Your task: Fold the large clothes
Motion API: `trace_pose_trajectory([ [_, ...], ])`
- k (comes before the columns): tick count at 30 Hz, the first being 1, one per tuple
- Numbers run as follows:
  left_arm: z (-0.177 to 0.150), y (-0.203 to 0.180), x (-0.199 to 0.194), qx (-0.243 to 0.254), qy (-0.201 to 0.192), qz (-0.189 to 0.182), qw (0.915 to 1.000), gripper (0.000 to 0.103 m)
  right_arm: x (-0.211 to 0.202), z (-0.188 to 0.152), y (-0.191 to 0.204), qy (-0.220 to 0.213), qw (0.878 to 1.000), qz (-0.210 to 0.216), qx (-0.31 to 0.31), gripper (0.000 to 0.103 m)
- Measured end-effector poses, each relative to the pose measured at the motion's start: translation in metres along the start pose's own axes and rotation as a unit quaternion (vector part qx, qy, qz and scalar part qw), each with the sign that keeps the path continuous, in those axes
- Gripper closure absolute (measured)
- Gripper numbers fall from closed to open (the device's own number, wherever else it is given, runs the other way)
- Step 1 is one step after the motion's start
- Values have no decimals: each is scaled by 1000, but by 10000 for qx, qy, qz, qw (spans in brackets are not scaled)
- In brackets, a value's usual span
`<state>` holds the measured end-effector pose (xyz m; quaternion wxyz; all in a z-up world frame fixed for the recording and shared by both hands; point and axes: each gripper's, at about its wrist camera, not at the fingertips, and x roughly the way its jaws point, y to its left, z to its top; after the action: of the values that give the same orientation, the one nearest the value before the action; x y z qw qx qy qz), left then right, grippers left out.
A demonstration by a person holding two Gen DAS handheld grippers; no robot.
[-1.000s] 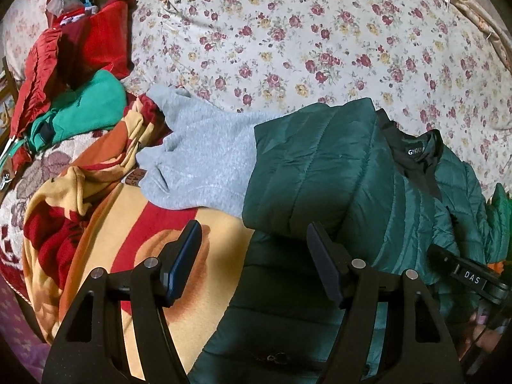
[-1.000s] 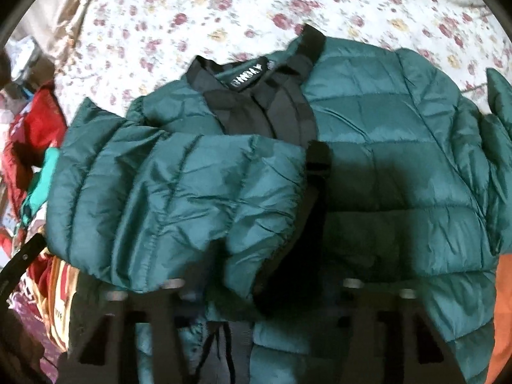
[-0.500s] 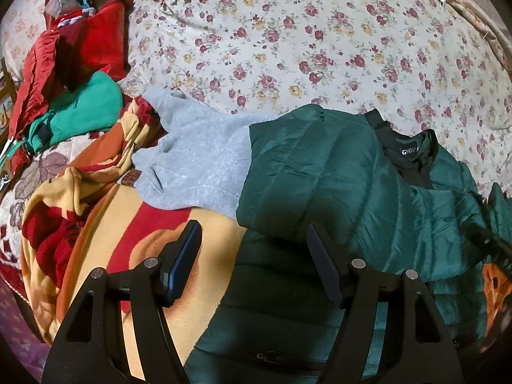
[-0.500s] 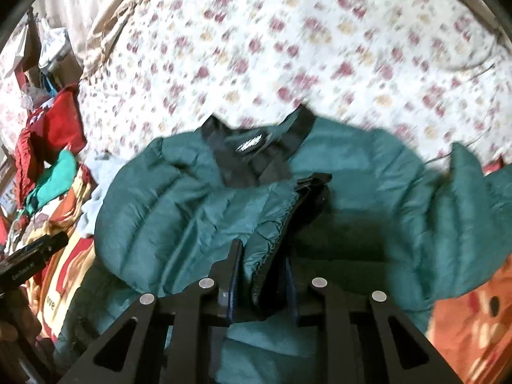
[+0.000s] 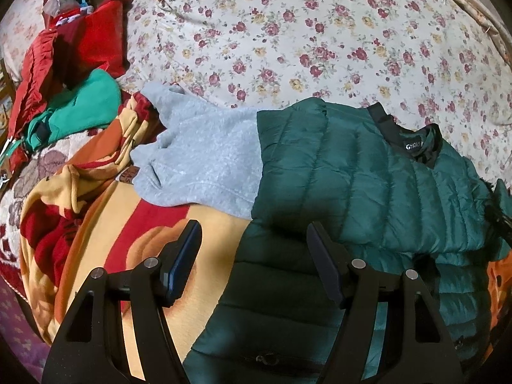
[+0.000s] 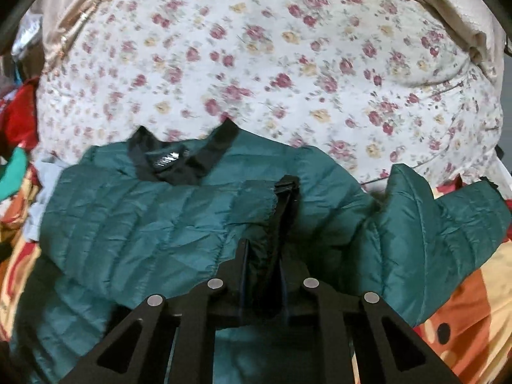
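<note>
Spread across a bed under a white bedspread printed with small red and yellow roses (image 5: 320,32): a dark green quilted puffer jacket with a black collar (image 5: 368,172), collar toward the far side, one sleeve folded over the chest. Right tool (image 6: 262,275) clamped on the black-edged cuff of that folded sleeve (image 6: 256,204) — jaws just drawn together, green fabric pinched between the pads and bunched above them. Other sleeve (image 6: 425,230) lying out to the right in the right wrist view, bent, resting on an orange and cream patterned blanket (image 6: 464,320). Left tool (image 5: 252,268) held apart above the jacket's lower left edge, nothing between its pads, one pad over the blanket's red and cream part (image 5: 128,240), the other over the dark green hem. Just left of the jacket, partly tucked beneath its folded sleeve: a light grey fleece garment (image 5: 198,163), rumpled. Further left, at the bed's edge — a bright green garment (image 5: 83,108) beside a heap of red fabric (image 5: 70,51). Black neck label with white lettering visible inside the collar, partly readable in the left wrist view, blurred in the right one.
</note>
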<state>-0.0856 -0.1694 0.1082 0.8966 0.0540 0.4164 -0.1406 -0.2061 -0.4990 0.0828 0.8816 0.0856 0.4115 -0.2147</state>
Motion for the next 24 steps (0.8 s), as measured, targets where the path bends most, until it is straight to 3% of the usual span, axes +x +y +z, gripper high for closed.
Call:
trace_pose_trajectory([
  [5, -1, -9, 4, 63, 52, -30, 10000, 35, 38, -8, -5, 264, 9990, -363, -73, 88],
  [11, 0, -16, 6, 100, 60, -55, 9999, 35, 45, -13, -16, 246, 9970, -716, -168, 88],
  [12, 0, -16, 7, 85, 50, -64, 9999, 35, 44, -13, -22, 253, 9964, -793, -126, 96],
  [13, 0, -17, 7, 68, 52, -80, 9999, 35, 44, -14, -26, 279, 9961, -832, -106, 96],
  [16, 1, -20, 9, 23, 74, -125, 9999, 35, 42, -18, -37, 324, 9992, -223, 85, 96],
  [19, 2, -23, 9, -26, 90, -154, 9998, 35, 30, -21, -39, 311, 9991, -183, 214, 94],
  [20, 2, -24, 9, -30, 91, -168, 9998, 35, 25, -20, -38, 263, 9992, -148, 255, 85],
  [21, 3, -26, 9, -20, 88, -170, 9998, 35, 15, -20, -37, 173, 9993, -147, 290, 69],
  [24, 5, -29, 7, -1, 36, -190, 9998, 35, -7, -17, -33, -127, 9992, 8, 372, 42],
])
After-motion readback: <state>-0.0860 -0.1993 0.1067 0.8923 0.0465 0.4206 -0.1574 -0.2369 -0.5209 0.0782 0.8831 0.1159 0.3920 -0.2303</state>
